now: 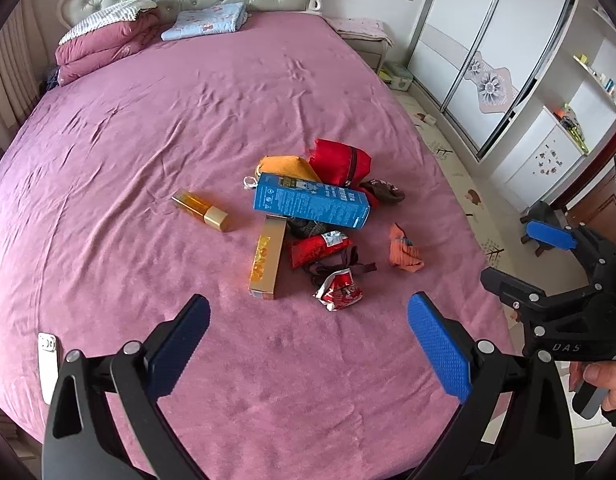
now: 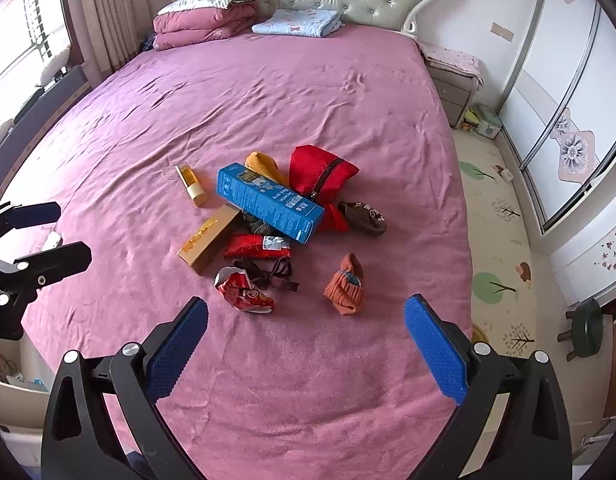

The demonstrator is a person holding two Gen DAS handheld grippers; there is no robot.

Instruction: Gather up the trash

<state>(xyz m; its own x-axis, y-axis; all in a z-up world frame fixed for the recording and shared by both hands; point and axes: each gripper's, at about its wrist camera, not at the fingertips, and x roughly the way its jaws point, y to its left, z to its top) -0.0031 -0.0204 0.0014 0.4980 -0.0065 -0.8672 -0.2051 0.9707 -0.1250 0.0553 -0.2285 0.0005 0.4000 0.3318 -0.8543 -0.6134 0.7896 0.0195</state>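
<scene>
A pile lies mid-bed on the purple sheet. It holds a blue carton (image 1: 312, 202) (image 2: 269, 202), a gold box (image 1: 267, 257) (image 2: 207, 238), a gold bottle (image 1: 200, 211) (image 2: 192, 185), a red wrapper (image 1: 320, 249) (image 2: 257, 247), a crumpled red packet (image 1: 339, 290) (image 2: 243, 291), a red pouch (image 1: 342, 164) (image 2: 318, 174), an orange cloth (image 1: 287, 166) and socks. An orange sock (image 1: 406, 253) (image 2: 346, 286) lies apart to the right. My left gripper (image 1: 308, 344) is open and empty, short of the pile. My right gripper (image 2: 305, 346) is open and empty, also short of it.
The bed (image 1: 147, 128) (image 2: 267, 92) has folded quilts (image 1: 103, 44) and a blue blanket (image 1: 207, 22) by the headboard. A white phone (image 1: 47, 364) lies at the bed's left edge. A nightstand (image 2: 452, 80), wardrobe (image 2: 568, 100) and green stool (image 2: 586, 330) stand to the right.
</scene>
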